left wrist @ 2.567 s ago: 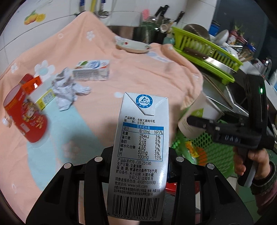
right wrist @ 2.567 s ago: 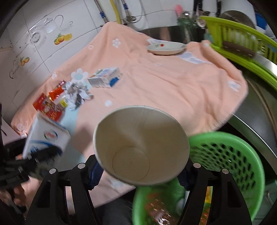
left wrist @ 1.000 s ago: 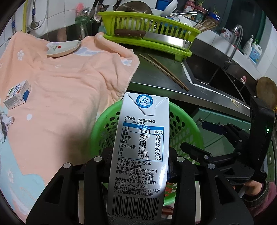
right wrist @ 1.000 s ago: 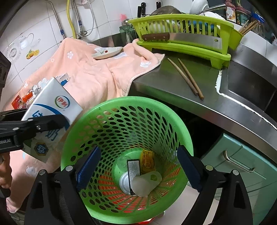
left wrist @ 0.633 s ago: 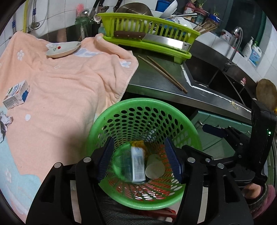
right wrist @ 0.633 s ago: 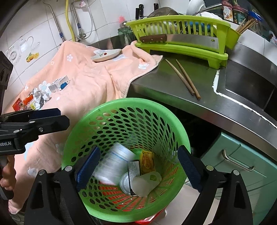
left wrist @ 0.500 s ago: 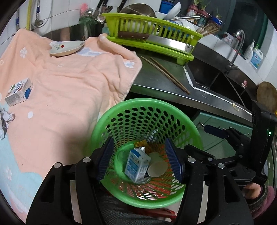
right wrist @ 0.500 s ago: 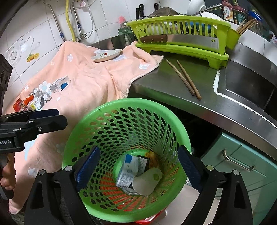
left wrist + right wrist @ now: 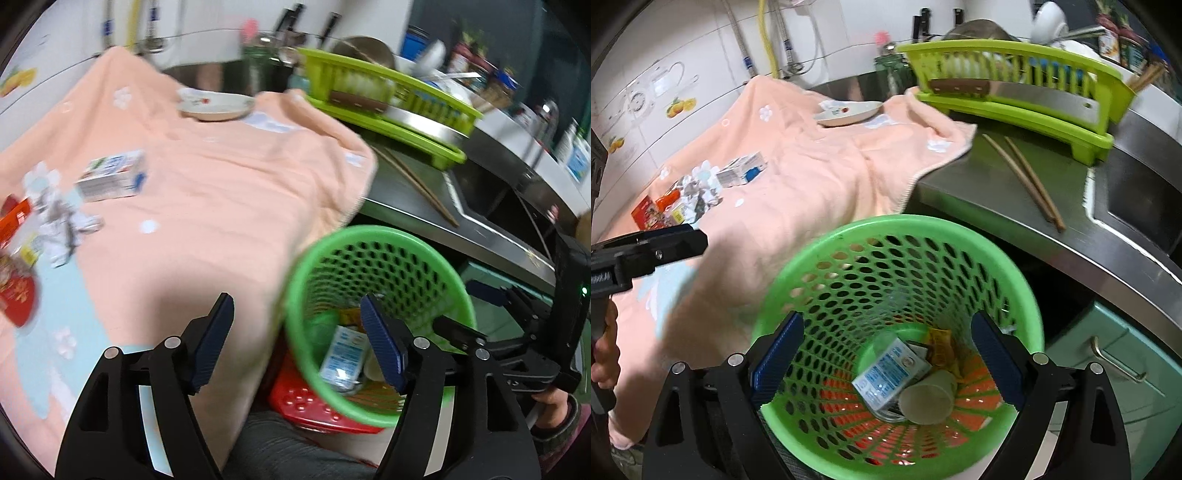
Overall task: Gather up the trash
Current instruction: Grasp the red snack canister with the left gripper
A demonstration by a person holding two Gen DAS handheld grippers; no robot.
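**Kitchen counter, green bin below its edge, both grippers empty**

A steel kitchen counter runs along a tiled wall, and a peach towel with white flowers is spread over its left part, one corner hanging over the near edge. At the far end of the towel sits a small white dish. To the right a lime-green dish rack holds a cleaver, and a pair of chopsticks lies on the bare steel in front of it, near the sink.

The green perforated basket stands below the counter edge, near the towel's hanging corner. Inside it, at the bottom, lie a blue-and-white milk carton, a paper cup on its side touching the carton, and a yellow wrapper just beyond them.

More trash lies on the left part of the towel: a second small carton on its side, crumpled paper near it, and red and orange packages at the far left edge, blurred in the left wrist view.

The left gripper is spread wide and holds nothing; it hangs over the towel's near edge, with its right finger in front of the basket. The right gripper is also spread wide and empty, looking straight down into the basket, its fingers framing the carton and cup.
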